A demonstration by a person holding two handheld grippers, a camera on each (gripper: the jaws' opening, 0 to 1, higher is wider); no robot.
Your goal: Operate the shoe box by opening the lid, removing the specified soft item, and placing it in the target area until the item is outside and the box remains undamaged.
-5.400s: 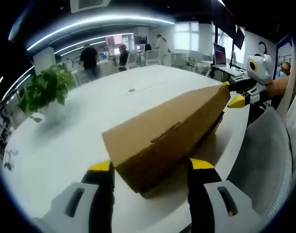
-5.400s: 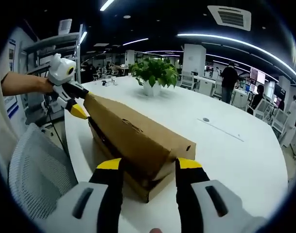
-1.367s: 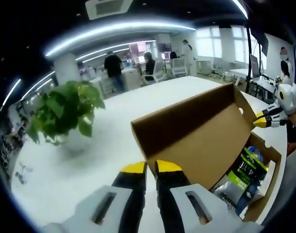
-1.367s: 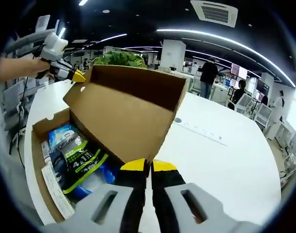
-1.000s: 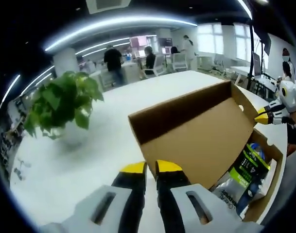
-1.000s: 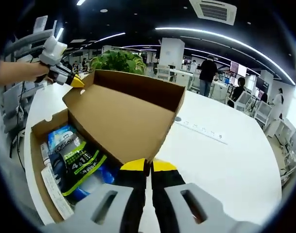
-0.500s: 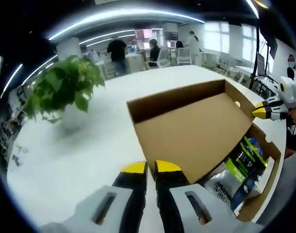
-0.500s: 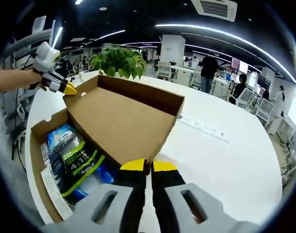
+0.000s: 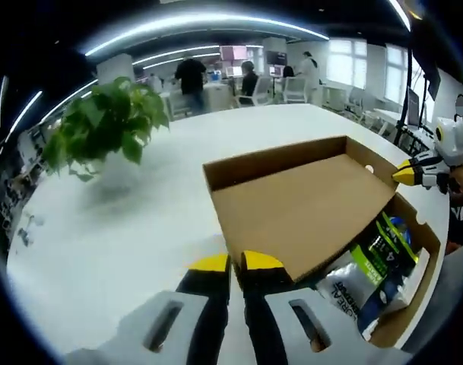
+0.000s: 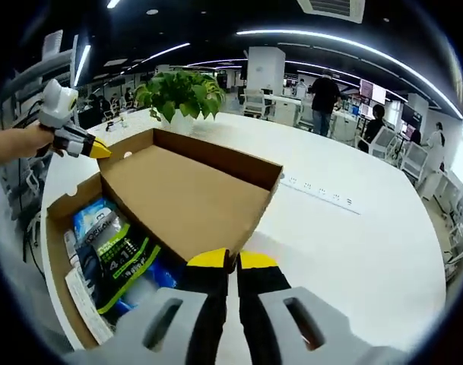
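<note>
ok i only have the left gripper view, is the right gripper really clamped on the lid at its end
Observer: Yes. In the right gripper view the right gripper has its jaws closed together on the edge of the lid.
Operator: anything on the table where the lid would drop back
Observer: A thin pale strip lies flat on the table past the lid's side wall, apart from the lid.
</note>
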